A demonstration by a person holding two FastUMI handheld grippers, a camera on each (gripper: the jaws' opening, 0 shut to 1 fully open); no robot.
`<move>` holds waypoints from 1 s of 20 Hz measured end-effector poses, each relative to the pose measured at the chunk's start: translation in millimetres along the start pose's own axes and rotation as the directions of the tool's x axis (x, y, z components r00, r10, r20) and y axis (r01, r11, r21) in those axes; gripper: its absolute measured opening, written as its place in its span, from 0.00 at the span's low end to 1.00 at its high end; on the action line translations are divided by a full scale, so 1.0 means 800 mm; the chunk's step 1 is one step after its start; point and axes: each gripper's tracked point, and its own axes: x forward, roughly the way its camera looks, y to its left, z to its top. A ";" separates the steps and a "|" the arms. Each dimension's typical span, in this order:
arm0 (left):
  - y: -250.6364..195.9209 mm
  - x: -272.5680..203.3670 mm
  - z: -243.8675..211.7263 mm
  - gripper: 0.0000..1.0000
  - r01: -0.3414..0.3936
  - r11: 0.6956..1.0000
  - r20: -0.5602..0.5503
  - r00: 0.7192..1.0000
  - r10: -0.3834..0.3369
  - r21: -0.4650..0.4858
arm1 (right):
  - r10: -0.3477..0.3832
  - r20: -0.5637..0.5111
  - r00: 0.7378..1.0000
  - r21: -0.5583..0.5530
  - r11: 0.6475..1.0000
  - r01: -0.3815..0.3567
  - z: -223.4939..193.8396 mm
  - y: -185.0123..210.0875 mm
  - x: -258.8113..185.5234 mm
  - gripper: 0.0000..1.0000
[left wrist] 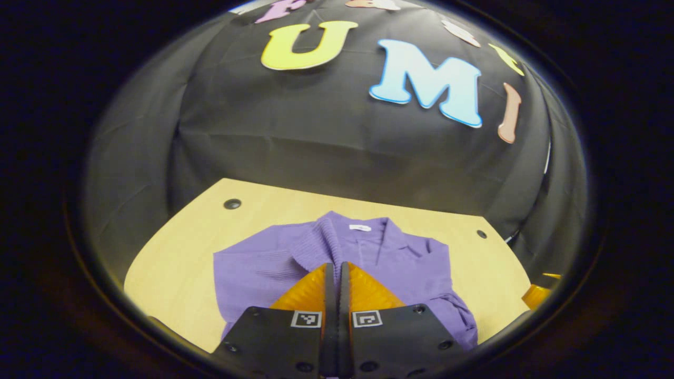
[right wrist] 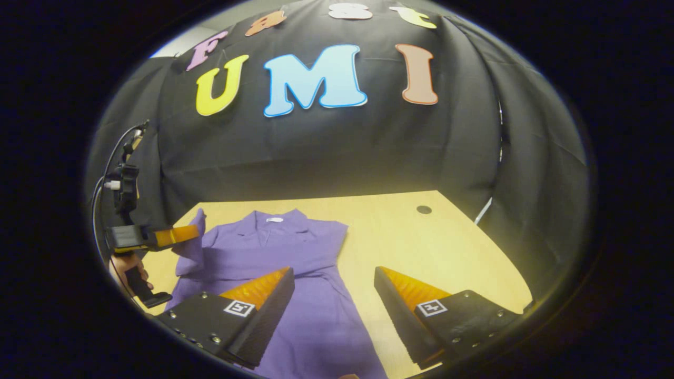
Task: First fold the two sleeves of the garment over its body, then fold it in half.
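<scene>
Spread a purple knit cardigan (right wrist: pixel 295 247) flat on the pale wooden tabletop (right wrist: pixel 432 247), collar towards the booth wall, with a small white neck label (right wrist: pixel 274 219) inside the collar.

Caught, from the right gripper view, what the other view could not: the left tongs (right wrist: pixel 192 232) side-on beside the cardigan's shoulder, gripped from below by a hand (right wrist: pixel 124 268), with one sleeve (right wrist: pixel 190 247) raised off the tabletop in a soft upright fold. Showed the right tongs (right wrist: pixel 334 279) spread wide above the cardigan's lower half, one finger over the fabric, the other over bare wood beside it, nothing between them. Marked a dark round hole (right wrist: pixel 424 209) in the tabletop, well apart from the cardigan.

Gave, from the left gripper view, the close texture instead: ribbed knit running up the sleeve (left wrist: pixel 316 239) to the left tongs (left wrist: pixel 337 271), pressed together on that fabric. Showed the cardigan (left wrist: pixel 405 258) with a crumpled fold along its edge.
</scene>
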 end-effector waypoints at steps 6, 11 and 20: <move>-0.105 0.044 -0.023 0.07 0.084 0.993 -0.046 0.996 -0.080 0.082 | -0.028 -0.019 0.999 -0.024 0.999 0.027 -0.016 -0.048 -0.002 0.96; -0.174 0.066 -0.054 0.07 0.124 0.982 -0.089 0.990 -0.112 0.145 | -0.008 -0.060 0.998 -0.035 0.999 0.005 -0.031 -0.074 0.000 0.96; -0.217 0.093 -0.082 0.08 0.168 0.968 -0.127 0.981 -0.146 0.188 | -0.012 -0.087 0.996 -0.037 0.999 0.008 -0.048 -0.086 -0.005 0.96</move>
